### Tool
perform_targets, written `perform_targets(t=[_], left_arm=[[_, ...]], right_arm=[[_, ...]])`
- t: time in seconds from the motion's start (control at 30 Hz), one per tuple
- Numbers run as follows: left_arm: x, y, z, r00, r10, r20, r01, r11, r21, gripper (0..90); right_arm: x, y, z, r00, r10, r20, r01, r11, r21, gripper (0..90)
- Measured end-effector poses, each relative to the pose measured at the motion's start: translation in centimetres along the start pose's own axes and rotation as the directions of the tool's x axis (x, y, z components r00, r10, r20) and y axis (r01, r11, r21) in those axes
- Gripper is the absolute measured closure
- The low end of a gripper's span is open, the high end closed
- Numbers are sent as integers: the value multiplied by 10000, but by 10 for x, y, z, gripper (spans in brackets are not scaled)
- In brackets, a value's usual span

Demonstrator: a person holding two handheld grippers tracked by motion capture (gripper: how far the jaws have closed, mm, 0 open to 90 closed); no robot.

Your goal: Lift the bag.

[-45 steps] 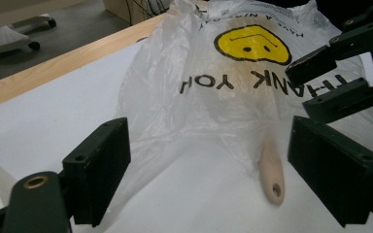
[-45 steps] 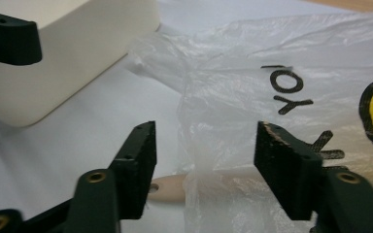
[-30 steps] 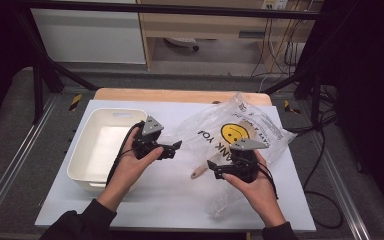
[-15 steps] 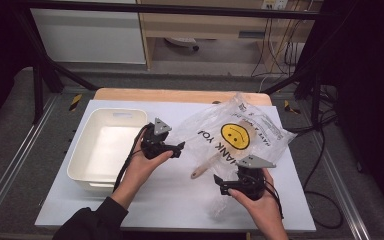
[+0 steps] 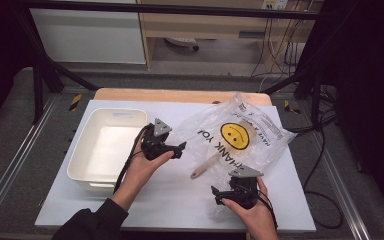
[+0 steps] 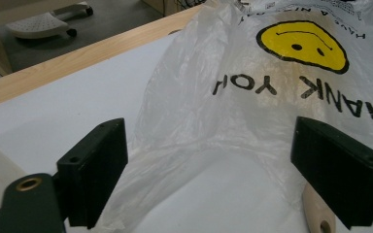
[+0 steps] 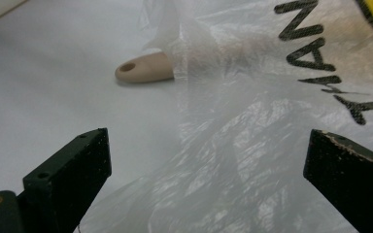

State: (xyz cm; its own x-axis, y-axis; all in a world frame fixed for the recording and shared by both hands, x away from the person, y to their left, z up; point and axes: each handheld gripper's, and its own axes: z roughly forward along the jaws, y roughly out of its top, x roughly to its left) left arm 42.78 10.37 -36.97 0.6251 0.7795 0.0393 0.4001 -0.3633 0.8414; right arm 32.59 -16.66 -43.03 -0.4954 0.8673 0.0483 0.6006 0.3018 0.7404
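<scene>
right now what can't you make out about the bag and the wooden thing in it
- Wooden utensil: its working end is veiled by the plastic bag in the high view, so its type is unclear.
- Small print beside the smiley: too small in the high view, cut off by the top edge in the left gripper view.
- Bag's near end: blurred folds in the right gripper view.

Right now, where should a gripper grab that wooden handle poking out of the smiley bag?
Probably the bare end of the wooden handle with the hole, from the open table side. The rest lies inside the plastic bag, and that end lies flat and uncovered.
</scene>
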Motion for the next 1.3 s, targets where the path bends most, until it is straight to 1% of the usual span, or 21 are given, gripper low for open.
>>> perform_targets(t=[0.07, 0.1, 0.2, 0.33, 0.4, 0.47, 0.57, 0.67, 0.73, 0.87, 0.97, 1.03, 1.07, 1.1, 1.17, 1.2, 1.23, 1.3], left_arm=[[0, 0, 0, 9999, -22, 127, 22, 10000, -32, 112], [0, 0, -1, 9998, -7, 186, 8, 10000, -51, 98], [-1, 0, -2, 9998, -15, 176, 18, 9999, -135, 61], [0, 0, -3, 9998, -50, 193, 53, 9999, -146, 61], [2, -1, -3, 9997, -49, 219, 51, 9999, -127, 63], [2, -1, -3, 9998, -88, 193, 91, 9999, -131, 64], [3, -2, -3, 9998, -116, 153, 118, 9998, -137, 67], [5, -2, -4, 9997, -173, 151, 175, 9998, -133, 71], [6, -2, -5, 9997, -186, 133, 188, 9997, -128, 72], [8, -1, -6, 9997, -229, 73, 231, 9995, -216, 79], [9, 1, -7, 9997, -258, 37, 259, 9994, -243, 83], [10, 1, -7, 9996, -276, 40, 277, 9993, -246, 87], [10, 1, -7, 9996, -281, 35, 281, 9993, -246, 88], [10, 1, -7, 9996, -280, 23, 280, 9993, -235, 88], [10, 0, -6, 9996, -278, 22, 278, 9995, -169, 90], [10, -1, -6, 9996, -278, -12, 278, 9995, -151, 90], [9, -1, -5, 9996, -293, 2, 293, 9995, -142, 92], [8, -1, -4, 9996, -269, -19, 269, 9996, -75, 95]], right_arm=[[2, -4, 4, 10000, 3, -36, -2, 9998, 218, 44], [3, -5, 6, 10000, -77, -30, 78, 9993, 356, 43], [6, -8, 13, 9998, -154, -135, 164, 9969, 768, 43], [7, -10, 18, 9995, -323, -32, 324, 9936, 1078, 61], [6, -12, 20, 9995, -303, 54, 294, 9918, 1243, 89], [5, -14, 21, 9989, -421, 188, 392, 9901, 1347, 112], [4, -15, 18, 9984, -497, 254, 461, 9912, 1240, 206], [1, -17, 14, 9983, -532, 254, 502, 9930, 1071, 353], [-2, -17, 11, 9985, -522, 174, 501, 9934, 1035, 439], [-5, -17, 8, 9979, -641, 108, 624, 9915, 1144, 596], [-8, -16, 6, 9975, -674, 224, 641, 9902, 1240, 756], [-13, -15, 5, 9982, -536, 265, 497, 9901, 1311, 856], [-15, -14, 5, 9985, -476, 259, 436, 9898, 1359, 880], [-17, -14, 4, 9990, -371, 232, 335, 9894, 1411, 888], [-20, -15, 0, 9992, -344, 220, 308, 9882, 1503, 893], [-23, -15, -3, 9996, -197, 187, 168, 9892, 1456, 895], [-24, -16, -6, 9998, -146, 160, 122, 9897, 1428, 896], [-29, -17, -12, 9995, -157, 266, 118, 9899, 1413, 897]])
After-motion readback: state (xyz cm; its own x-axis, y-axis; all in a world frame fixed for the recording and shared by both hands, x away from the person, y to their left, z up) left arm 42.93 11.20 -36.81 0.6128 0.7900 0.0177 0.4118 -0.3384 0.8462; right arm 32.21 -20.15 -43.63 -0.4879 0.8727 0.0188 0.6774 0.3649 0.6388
